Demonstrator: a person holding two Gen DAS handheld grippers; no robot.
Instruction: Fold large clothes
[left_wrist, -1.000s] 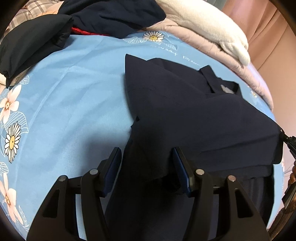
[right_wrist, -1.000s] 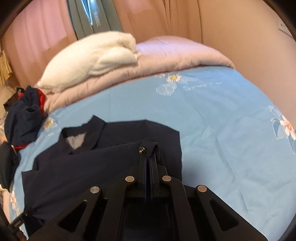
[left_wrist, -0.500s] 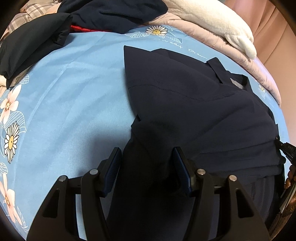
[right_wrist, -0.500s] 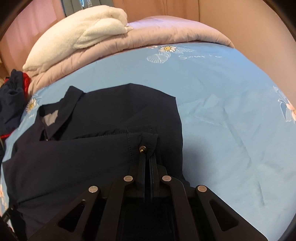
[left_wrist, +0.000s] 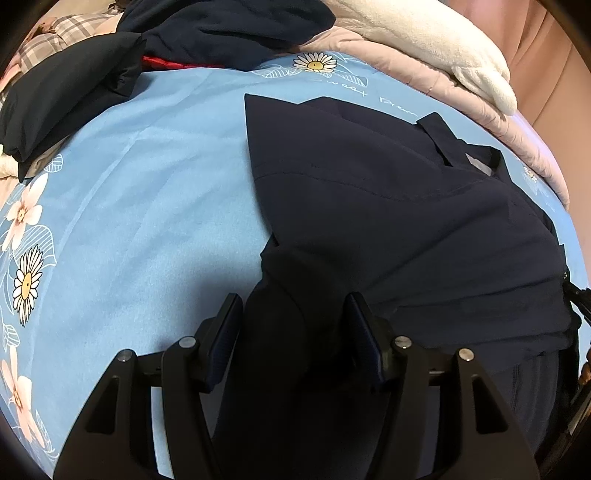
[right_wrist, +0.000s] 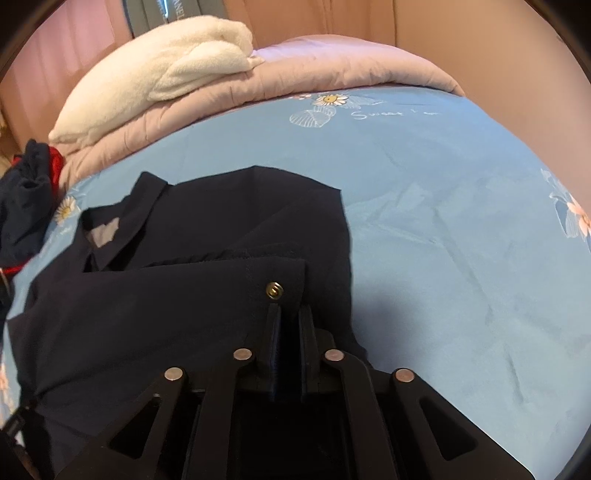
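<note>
A dark navy collared jacket (left_wrist: 388, 206) lies on the light blue flowered bedsheet (left_wrist: 147, 206), partly folded over itself. My left gripper (left_wrist: 293, 308) is open, its fingers on either side of a fold of navy cloth at the jacket's near edge. In the right wrist view the jacket (right_wrist: 166, 295) fills the lower left, collar at the upper left. My right gripper (right_wrist: 290, 308) is shut on a folded-over corner of the jacket, just below a brass snap button (right_wrist: 274, 289). The right gripper's tip also shows at the left wrist view's right edge (left_wrist: 570, 291).
A pile of dark clothes with a red piece (left_wrist: 155, 40) lies at the bed's far left. A folded pink quilt (right_wrist: 332, 70) with a white fleece blanket (right_wrist: 166, 62) on it runs along the far edge. Pink curtains (right_wrist: 461, 26) hang behind.
The right gripper has carried the gripped jacket corner farther over the jacket, so more of the jacket lies flat and closer. The left gripper has stayed open over the same fold.
</note>
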